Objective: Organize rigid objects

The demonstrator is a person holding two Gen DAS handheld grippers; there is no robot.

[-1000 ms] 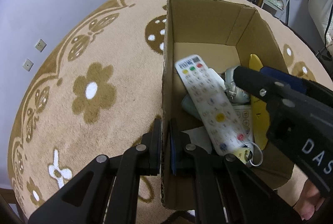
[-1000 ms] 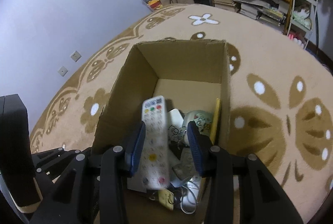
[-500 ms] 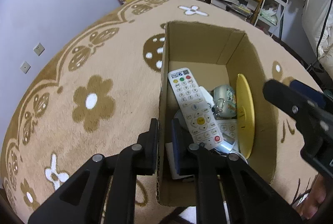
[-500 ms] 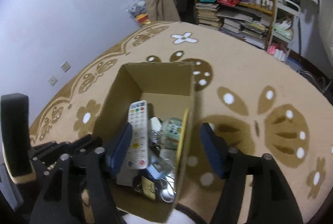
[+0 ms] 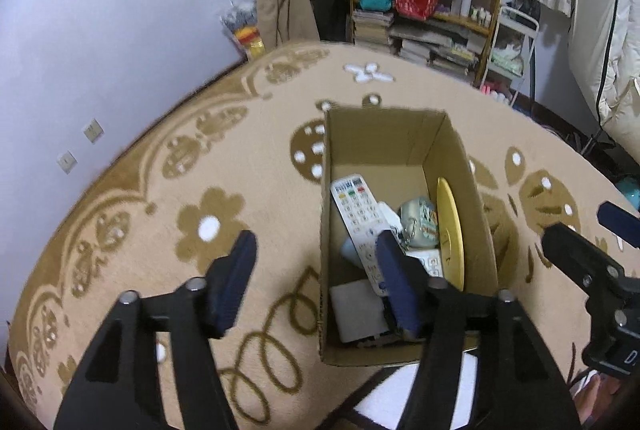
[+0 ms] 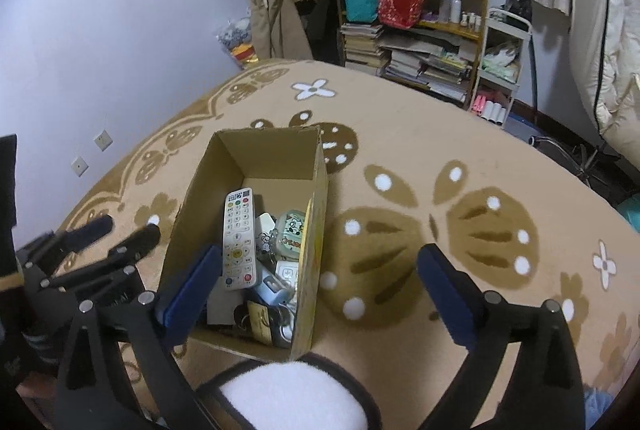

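An open cardboard box (image 5: 384, 146) stands on a beige carpet (image 5: 240, 166) with brown flower patterns. Inside it a white remote control (image 5: 358, 218) lies lengthwise near the left wall, its coloured buttons facing up. Beside it sit a small pale green case (image 5: 418, 226) with cartoon pictures and a few smaller white items, and a yellow plate (image 5: 450, 230) stands on edge against the right wall. At the near end of the box lie a flat white piece and some keys or tags (too cluttered to tell apart).

The left gripper (image 5: 314, 274) hangs above the near left corner of the box; its jaws have just been opening and now stand well apart with nothing gripped, one finger over the carpet, the other over the box interior, the left wall below the gap. The right gripper (image 6: 320, 286) is spread as wide as it goes, its jaws also having just been opening, and holds nothing; its left finger is over the box contents, its right finger over the carpet, the right wall of the box under the gap.

At the far side of the room a wooden shelf (image 6: 440, 22) holds books, bags and bottles.
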